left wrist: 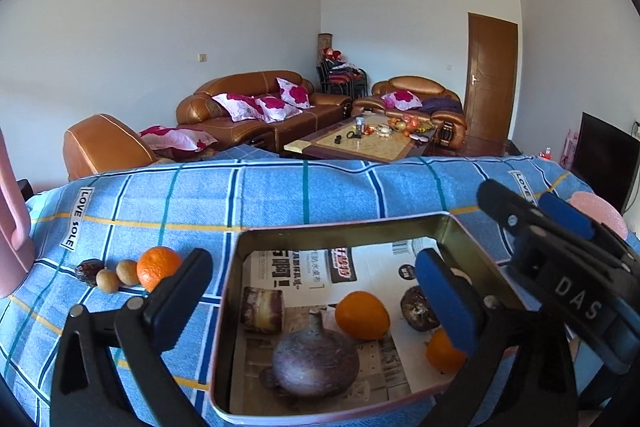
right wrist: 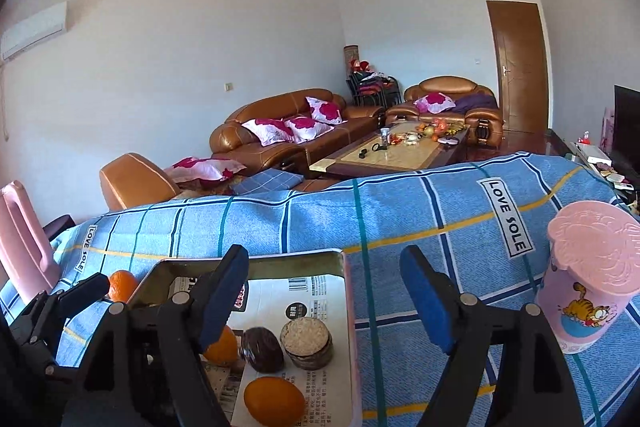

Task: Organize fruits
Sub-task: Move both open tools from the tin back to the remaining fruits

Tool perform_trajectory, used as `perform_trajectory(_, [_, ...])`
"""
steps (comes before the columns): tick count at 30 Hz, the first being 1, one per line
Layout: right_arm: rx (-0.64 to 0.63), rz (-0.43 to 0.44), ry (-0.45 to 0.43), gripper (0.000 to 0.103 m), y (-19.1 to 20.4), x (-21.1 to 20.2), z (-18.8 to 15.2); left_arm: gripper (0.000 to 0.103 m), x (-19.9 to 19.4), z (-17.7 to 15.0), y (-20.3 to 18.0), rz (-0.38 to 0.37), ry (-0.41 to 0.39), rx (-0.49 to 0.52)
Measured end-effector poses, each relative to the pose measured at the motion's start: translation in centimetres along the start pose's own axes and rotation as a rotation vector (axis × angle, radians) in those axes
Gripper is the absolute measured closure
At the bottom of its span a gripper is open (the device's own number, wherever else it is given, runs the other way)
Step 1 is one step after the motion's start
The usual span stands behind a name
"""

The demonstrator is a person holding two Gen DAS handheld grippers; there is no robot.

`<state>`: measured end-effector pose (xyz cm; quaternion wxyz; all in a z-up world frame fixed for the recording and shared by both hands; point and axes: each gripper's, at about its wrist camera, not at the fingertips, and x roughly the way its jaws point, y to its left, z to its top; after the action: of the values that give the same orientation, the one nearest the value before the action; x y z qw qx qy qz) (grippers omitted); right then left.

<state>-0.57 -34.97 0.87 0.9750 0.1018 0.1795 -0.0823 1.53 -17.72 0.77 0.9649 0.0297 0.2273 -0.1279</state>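
A metal tin (left wrist: 340, 231) lined with newspaper sits on the blue checked cloth. In it lie an orange (left wrist: 362, 315), a second orange (left wrist: 442, 351), a purple round fruit (left wrist: 316, 361), a dark fruit (left wrist: 418, 307) and a brown block (left wrist: 262, 309). Left of the tin, an orange (left wrist: 158, 267), two small brown fruits (left wrist: 118, 277) and a date (left wrist: 88, 271) lie on the cloth. My left gripper (left wrist: 316, 287) is open and empty above the tin. My right gripper (right wrist: 324, 291) is open and empty over the tin's right rim (right wrist: 348, 307); a round cake (right wrist: 306, 341) shows inside.
A pink lidded cup (right wrist: 588, 275) stands on the cloth at the right. A pink jug (right wrist: 24, 243) stands at the left edge. Sofas and a coffee table lie beyond the table's far edge.
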Motion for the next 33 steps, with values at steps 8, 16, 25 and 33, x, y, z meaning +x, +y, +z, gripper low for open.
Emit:
perform_trajectory(8, [0.012,-0.06,-0.13,0.023,-0.3,-1.8,0.1,0.0,-0.4,0.1,1.2,0.118,-0.05,0.009])
perform_trajectory(16, [0.005,-0.09,-0.093,0.023,0.0,-1.9,0.0,0.0,-0.9,-0.3,1.5,0.124,-0.045,0.001])
perform_trajectory(25, [0.006,-0.094,-0.058,0.023,0.8,-2.7,-0.6,0.0,-1.8,-1.0,3.0,0.121,-0.029,-0.03])
perform_trajectory(33, [0.012,-0.113,-0.072,0.023,1.6,-4.3,-1.3,0.0,-2.4,-1.4,4.3,0.147,-0.019,-0.007])
